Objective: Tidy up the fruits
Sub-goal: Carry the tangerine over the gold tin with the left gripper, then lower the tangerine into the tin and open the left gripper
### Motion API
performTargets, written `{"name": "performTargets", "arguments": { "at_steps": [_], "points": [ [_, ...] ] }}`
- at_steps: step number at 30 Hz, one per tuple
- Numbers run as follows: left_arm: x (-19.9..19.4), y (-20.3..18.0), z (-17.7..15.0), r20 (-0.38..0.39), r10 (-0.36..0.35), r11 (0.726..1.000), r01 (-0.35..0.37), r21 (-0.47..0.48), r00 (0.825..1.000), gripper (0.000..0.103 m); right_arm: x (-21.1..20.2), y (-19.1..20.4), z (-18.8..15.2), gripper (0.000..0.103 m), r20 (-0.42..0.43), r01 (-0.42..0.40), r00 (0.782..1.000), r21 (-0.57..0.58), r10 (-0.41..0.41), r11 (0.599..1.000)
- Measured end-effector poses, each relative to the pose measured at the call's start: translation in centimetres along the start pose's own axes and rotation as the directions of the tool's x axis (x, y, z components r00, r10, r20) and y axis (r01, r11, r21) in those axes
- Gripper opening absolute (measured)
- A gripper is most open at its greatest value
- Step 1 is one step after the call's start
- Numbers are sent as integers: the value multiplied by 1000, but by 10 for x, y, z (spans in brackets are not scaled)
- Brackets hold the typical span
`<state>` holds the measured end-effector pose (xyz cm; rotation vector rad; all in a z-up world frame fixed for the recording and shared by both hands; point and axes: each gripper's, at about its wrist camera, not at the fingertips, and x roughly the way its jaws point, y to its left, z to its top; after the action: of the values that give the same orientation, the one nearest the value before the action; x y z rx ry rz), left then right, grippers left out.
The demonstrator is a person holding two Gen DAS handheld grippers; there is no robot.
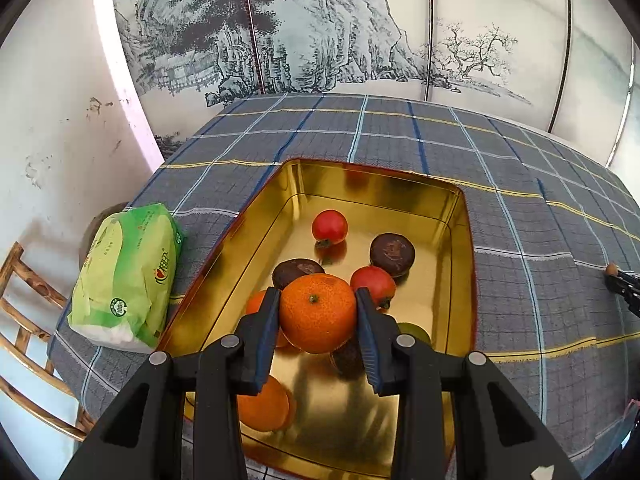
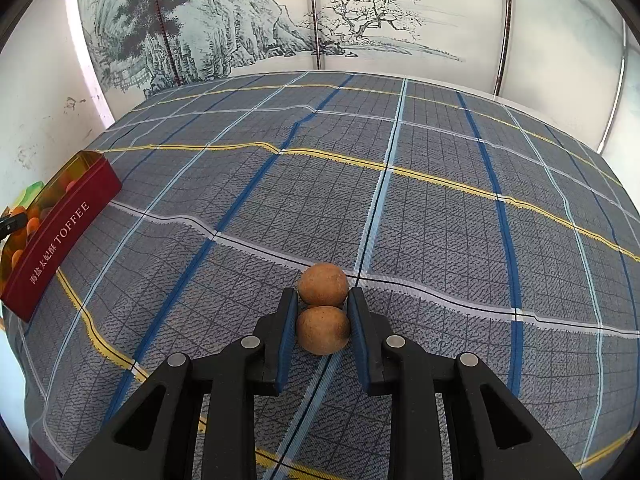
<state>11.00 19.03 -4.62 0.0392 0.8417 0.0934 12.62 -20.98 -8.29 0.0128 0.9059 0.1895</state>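
In the left wrist view my left gripper (image 1: 317, 304) is shut on an orange tangerine (image 1: 317, 312) and holds it above a gold tin (image 1: 376, 184). The tin holds two red fruits (image 1: 329, 226), dark brown fruits (image 1: 392, 254), more orange fruits (image 1: 264, 404) and a green one (image 1: 416, 332). In the right wrist view my right gripper (image 2: 323, 306) is shut on a small brown round fruit (image 2: 322, 330). A second brown fruit (image 2: 323, 283) lies on the cloth, touching the first, just beyond the fingertips. The tin (image 2: 60, 232) shows at far left, red outside.
A checked grey tablecloth (image 2: 440, 216) covers the table. A green tissue pack (image 1: 128, 276) lies left of the tin near the table's edge. A wooden chair (image 1: 24, 320) stands at the left. A painted screen (image 1: 320, 32) stands behind the table. The right gripper's tip (image 1: 624, 284) shows at far right.
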Motion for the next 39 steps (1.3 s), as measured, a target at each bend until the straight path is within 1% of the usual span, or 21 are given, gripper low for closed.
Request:
{"name": "performTargets", "arguments": {
  "at_steps": [19,31,35,39],
  "points": [
    [20,-3,23,-8,27,999,-27,47,1000,33,0,0,0,27,-1,2,1000,-1,-2,1000],
    [37,-12,42,-33,55,994,-51,98,998,33,0,1,0,27,-1,5,1000,-3,-5,1000],
    [43,-14,46,-45,50,994,-46,96,998,33,0,0,1,27,-1,4,1000,-2,-4,1000],
    [45,-15,49,-42,63,993,-58,100,997,34,0,1,1,27,-1,5,1000,-2,-5,1000]
  ]
}}
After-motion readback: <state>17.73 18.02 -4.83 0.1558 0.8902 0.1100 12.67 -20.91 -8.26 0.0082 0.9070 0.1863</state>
